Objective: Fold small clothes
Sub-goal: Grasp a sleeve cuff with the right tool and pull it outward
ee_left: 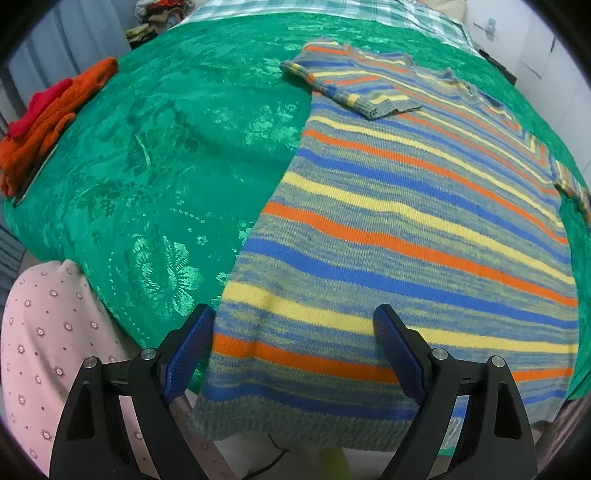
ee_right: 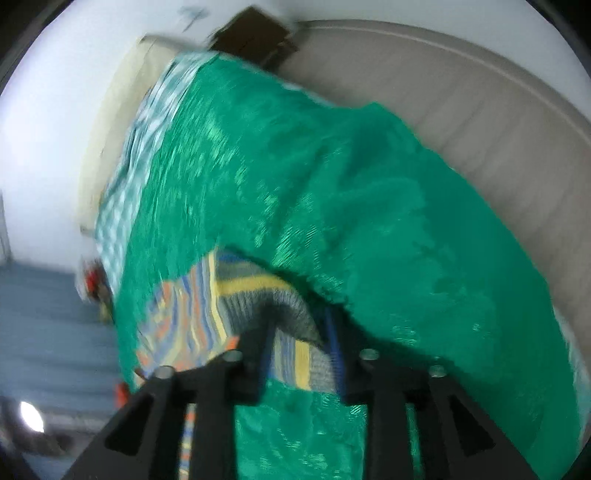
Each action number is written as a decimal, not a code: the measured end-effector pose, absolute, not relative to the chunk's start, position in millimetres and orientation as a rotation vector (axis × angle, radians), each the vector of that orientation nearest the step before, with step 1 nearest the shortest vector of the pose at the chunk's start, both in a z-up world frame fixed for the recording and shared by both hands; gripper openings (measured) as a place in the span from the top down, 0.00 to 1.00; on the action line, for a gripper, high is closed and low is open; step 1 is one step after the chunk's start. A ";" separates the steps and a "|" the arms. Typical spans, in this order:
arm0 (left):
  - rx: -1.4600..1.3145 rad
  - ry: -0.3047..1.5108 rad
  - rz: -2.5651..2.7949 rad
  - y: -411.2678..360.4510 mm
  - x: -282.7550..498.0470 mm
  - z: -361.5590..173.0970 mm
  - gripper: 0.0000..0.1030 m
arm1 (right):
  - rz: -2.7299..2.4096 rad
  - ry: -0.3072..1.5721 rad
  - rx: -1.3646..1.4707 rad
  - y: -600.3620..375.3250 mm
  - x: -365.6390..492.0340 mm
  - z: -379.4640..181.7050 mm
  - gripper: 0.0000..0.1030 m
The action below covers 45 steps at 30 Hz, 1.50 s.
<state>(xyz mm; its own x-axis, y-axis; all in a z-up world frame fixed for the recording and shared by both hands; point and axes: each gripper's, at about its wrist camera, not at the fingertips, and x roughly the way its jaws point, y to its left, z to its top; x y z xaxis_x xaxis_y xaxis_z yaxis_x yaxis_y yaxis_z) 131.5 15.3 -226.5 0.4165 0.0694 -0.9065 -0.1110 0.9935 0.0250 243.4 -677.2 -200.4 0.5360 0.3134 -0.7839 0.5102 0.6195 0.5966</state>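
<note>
A striped knit sweater (ee_left: 406, 206) in blue, orange, yellow and grey lies flat on a green bedspread (ee_left: 166, 147), its hem hanging over the near edge. Its left sleeve (ee_left: 351, 88) is folded across the chest. My left gripper (ee_left: 295, 317) is open just above the hem, its blue pads either side of the lower left part. In the blurred right wrist view, my right gripper (ee_right: 299, 332) is closed on the sweater's right sleeve (ee_right: 266, 291) with a fold of cloth between its fingers.
Folded orange and red clothes (ee_left: 48, 122) lie at the bed's far left edge. A checked sheet (ee_left: 295, 9) covers the head of the bed. The person's pink dotted clothing (ee_left: 48, 343) is at lower left. A beige padded wall (ee_right: 461, 92) runs beside the bed.
</note>
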 end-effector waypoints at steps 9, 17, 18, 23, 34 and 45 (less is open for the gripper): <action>-0.032 1.140 0.124 12.3 132.3 -228.3 0.13 | -0.325 0.879 0.957 -709.0 227.9 -193.2 0.73; -0.022 1.142 0.120 9.7 133.7 -230.9 0.12 | -0.128 0.987 0.924 -672.9 197.1 -206.1 0.55; -0.010 1.143 0.118 7.1 134.6 -231.5 0.12 | -0.120 0.987 0.896 -668.2 199.0 -209.8 0.56; -0.008 1.138 0.118 9.6 132.5 -228.2 0.12 | -0.116 0.995 0.902 -675.8 192.2 -217.1 0.98; 0.058 1.109 0.131 12.2 132.3 -210.7 0.13 | -0.331 1.087 0.703 -678.0 188.8 -193.8 0.99; 0.577 0.711 -0.231 -73.6 222.8 -121.3 0.07 | -0.174 0.929 0.458 -577.4 111.2 -107.0 0.40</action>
<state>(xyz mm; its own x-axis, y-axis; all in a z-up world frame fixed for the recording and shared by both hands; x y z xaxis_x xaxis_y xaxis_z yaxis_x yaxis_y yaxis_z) 222.8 -73.6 -121.3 0.7411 -0.0077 -0.6714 0.3880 0.8210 0.4189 111.2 -577.4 -107.0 0.5932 0.0504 -0.8035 0.3374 0.8906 0.3049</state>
